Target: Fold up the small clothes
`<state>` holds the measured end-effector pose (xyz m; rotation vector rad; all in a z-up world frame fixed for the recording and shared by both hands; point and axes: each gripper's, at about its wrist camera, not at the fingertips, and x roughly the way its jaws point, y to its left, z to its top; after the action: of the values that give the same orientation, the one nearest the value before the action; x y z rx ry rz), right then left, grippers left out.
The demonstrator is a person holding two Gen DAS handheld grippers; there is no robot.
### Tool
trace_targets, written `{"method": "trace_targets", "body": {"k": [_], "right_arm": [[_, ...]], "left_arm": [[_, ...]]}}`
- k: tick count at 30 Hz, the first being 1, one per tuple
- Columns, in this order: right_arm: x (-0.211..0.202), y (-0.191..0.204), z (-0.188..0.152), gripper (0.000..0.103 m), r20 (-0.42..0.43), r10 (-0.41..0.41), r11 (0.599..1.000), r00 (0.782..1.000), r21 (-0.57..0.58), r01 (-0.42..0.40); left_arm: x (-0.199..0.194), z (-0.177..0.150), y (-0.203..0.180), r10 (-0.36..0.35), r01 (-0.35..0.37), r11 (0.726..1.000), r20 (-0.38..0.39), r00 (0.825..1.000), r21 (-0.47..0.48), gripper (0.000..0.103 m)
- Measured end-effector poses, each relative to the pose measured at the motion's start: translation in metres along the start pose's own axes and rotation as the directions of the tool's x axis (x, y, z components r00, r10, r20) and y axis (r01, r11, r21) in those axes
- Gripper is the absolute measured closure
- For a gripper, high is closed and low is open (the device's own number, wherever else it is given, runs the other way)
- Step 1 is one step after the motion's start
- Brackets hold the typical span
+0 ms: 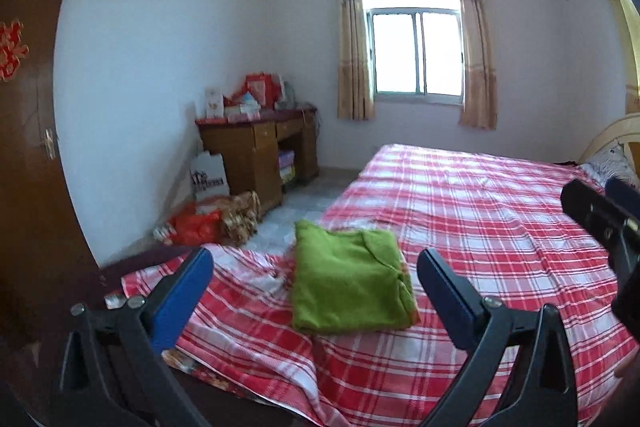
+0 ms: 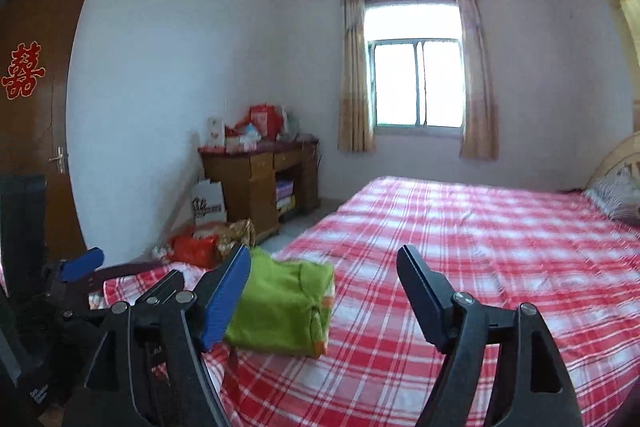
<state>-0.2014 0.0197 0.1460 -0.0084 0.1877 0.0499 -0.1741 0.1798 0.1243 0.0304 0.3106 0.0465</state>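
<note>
Both claws stand spread and empty: the left gripper (image 1: 316,281) frames the green garment (image 1: 350,281) at lower centre of its view without touching it, and the right gripper (image 2: 324,301) has nothing between its fingers. Already folded into a compact rectangle, the garment lies on the red plaid bedspread (image 1: 480,211) near the bed's lower-left corner. Judging from this, the folding looks finished for this piece; no other small clothes are visible, so little seems left.
</note>
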Motion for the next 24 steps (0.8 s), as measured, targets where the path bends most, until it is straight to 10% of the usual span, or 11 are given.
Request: {"method": "trace_targets", "body": {"k": [8,24], "right_arm": [[-0.024,0.01,0.001,0.02,0.108,-0.038,0.999,0.993,0.006,0.038],[-0.007,-0.004,-0.006,0.02,0.03,-0.034,0.997,0.999,0.072,0.031]], "left_arm": [[-0.017,0.007,0.003,0.034,-0.034,0.999,0.063,0.997,0.006,0.0],[-0.009,0.002,-0.006,0.036,-0.037,0.999,0.026,0.999,0.033,0.0]]}}
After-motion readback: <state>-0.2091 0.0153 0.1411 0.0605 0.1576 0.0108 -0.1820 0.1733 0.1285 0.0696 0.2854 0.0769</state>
